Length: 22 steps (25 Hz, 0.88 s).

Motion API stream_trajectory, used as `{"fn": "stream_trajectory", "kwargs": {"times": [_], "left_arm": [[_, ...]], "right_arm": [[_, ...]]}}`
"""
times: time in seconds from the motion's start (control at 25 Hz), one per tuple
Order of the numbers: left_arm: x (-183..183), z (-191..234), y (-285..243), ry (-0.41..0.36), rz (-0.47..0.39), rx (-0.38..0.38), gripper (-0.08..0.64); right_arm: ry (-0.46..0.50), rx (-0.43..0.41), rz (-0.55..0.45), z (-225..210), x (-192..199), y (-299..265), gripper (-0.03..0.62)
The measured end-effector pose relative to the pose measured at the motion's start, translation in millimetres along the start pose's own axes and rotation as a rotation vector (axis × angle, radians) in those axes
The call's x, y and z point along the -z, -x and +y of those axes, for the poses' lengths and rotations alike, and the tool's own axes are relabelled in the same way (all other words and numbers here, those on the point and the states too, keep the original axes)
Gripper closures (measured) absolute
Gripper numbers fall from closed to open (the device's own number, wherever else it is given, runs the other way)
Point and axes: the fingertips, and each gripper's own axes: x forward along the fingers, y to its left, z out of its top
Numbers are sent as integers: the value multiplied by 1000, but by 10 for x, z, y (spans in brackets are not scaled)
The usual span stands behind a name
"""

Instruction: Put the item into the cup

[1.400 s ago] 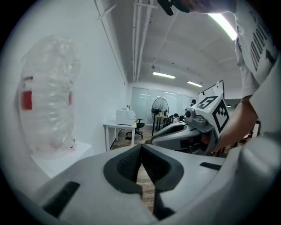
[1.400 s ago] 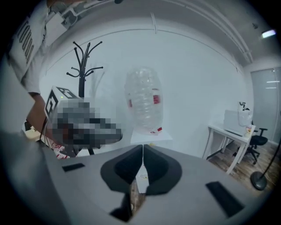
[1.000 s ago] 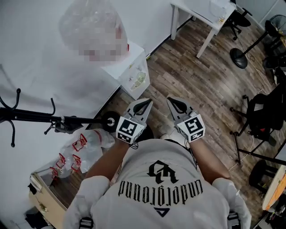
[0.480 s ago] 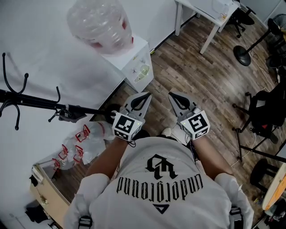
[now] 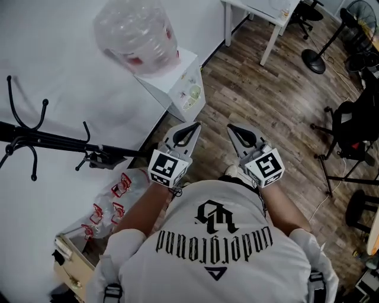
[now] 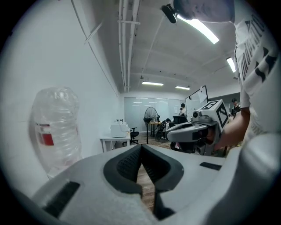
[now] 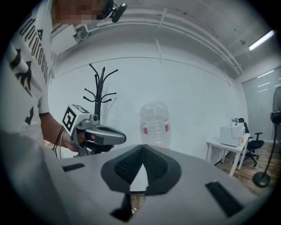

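Observation:
In the head view my left gripper (image 5: 190, 126) and right gripper (image 5: 235, 128) are held side by side in front of the person's chest, above the wooden floor. Both point away from the body. The left gripper view shows its dark pads (image 6: 131, 165) meeting at the tip (image 6: 141, 147), with nothing between them. My right gripper (image 7: 142, 147) is shut and empty as well. Each gripper shows in the other's view: the right one (image 6: 172, 136), the left one (image 7: 122, 139). No cup and no loose item shows in any view.
A white water dispenser (image 5: 177, 83) carrying a large clear bottle (image 5: 139, 32) stands ahead by the wall. A black coat rack (image 5: 53, 142) and plastic bags (image 5: 112, 201) are at left. A white table (image 5: 260, 12), chairs and stands (image 5: 355, 130) are at right.
The view has shifted a little, so the dispenser and coat rack sit differently in the picture. Both grippers stay shut and close together; the right one has drifted slightly right.

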Motion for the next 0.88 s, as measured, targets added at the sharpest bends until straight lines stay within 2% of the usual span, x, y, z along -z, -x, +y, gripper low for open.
{"fn": "stream_trajectory", "kwargs": {"times": [0.56,0.88], "left_arm": [[263,105,1666,-36,-29,123,552],[241,-30,2279,-38,-61,151,552]], "right_arm": [[-10,146,-34,1604,-147,-146,588],[22,154,-33,2274,-220,53,588]]}}
